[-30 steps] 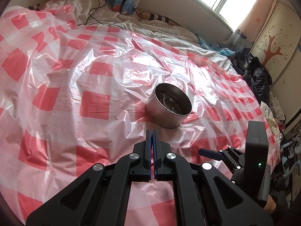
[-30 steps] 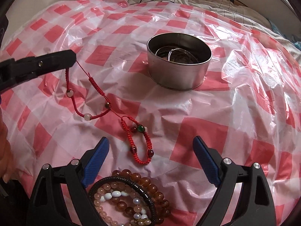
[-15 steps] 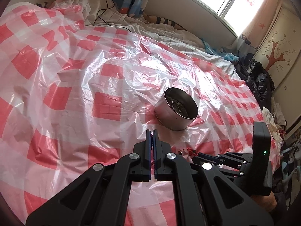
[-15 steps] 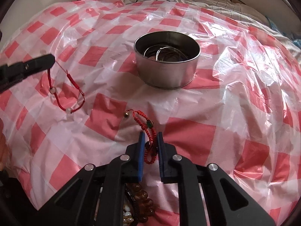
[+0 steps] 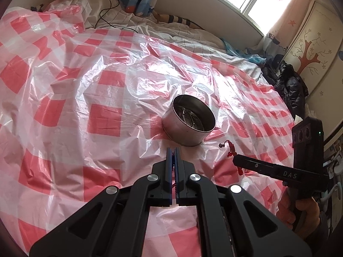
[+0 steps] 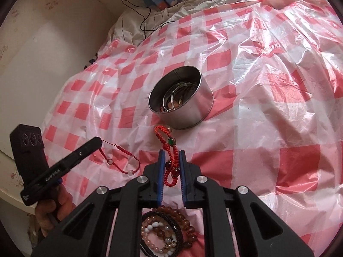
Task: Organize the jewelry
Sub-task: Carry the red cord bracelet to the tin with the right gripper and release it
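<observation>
Red knotted cord, soft and close to weightless: cord bracelet [image 6: 170, 147], strung with a green bead and a few dark ones, pinched between the blue pads of the right gripper [image 6: 172, 153], just now closing to a narrow grip around the braid. Hangs partly lifted over the checked plastic sheet [image 6: 257, 107] on the bed, upper loop drooping near the foot of the tin [image 6: 193, 111]. Keeps no shape of its own, by the look of it. Probably sags and swings, so best carried low and lowered into the tin loop first. Should hold well on the rough braid and slide on the glossy beads. Better taken on a knotted stretch between beads, much as now. Little fear of breakage; more risk of snagging on the tin's rim or on the bangles [image 6: 178, 94] already inside.

Thinner red string bracelet [image 6: 120, 150] with pale beads, clamped by one strand in the left gripper [image 6: 97, 142], fully closed, well left of the tin in the right wrist view, with the rest trailing onto the sheet. Equally light but finer: calls for a slow lift, no jerk. No tangle visible between the two.

Bead bracelets [image 6: 165, 229] heaped under the right gripper: likely heavier, smooth and prone to roll between pads, so safer taken across a single strand.
</observation>
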The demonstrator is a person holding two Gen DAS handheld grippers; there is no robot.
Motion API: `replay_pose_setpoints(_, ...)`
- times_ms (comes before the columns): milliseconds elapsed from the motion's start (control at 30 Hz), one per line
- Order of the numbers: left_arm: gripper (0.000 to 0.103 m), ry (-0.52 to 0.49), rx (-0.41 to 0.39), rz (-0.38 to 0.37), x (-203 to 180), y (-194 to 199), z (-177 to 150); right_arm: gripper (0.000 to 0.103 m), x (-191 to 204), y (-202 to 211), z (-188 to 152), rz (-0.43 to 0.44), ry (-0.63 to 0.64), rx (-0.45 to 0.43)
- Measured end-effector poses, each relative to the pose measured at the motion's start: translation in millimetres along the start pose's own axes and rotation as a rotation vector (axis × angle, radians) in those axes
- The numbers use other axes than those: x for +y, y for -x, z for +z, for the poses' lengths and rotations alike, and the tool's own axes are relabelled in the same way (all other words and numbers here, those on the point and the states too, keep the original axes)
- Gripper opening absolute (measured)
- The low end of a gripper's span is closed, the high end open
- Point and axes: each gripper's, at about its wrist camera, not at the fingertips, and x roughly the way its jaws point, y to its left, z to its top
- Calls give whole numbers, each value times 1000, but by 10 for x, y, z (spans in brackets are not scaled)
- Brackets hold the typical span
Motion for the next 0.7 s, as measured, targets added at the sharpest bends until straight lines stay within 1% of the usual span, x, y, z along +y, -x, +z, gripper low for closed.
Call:
replay_pose_setpoints(400,2,-28,-1,1,-69,-61,46,14,32,26,87,42,-5,-30)
replay_pose_setpoints(700,2,-28,-23,-19,-130,-96,199,14,94,-60,220,71,-13,-43)
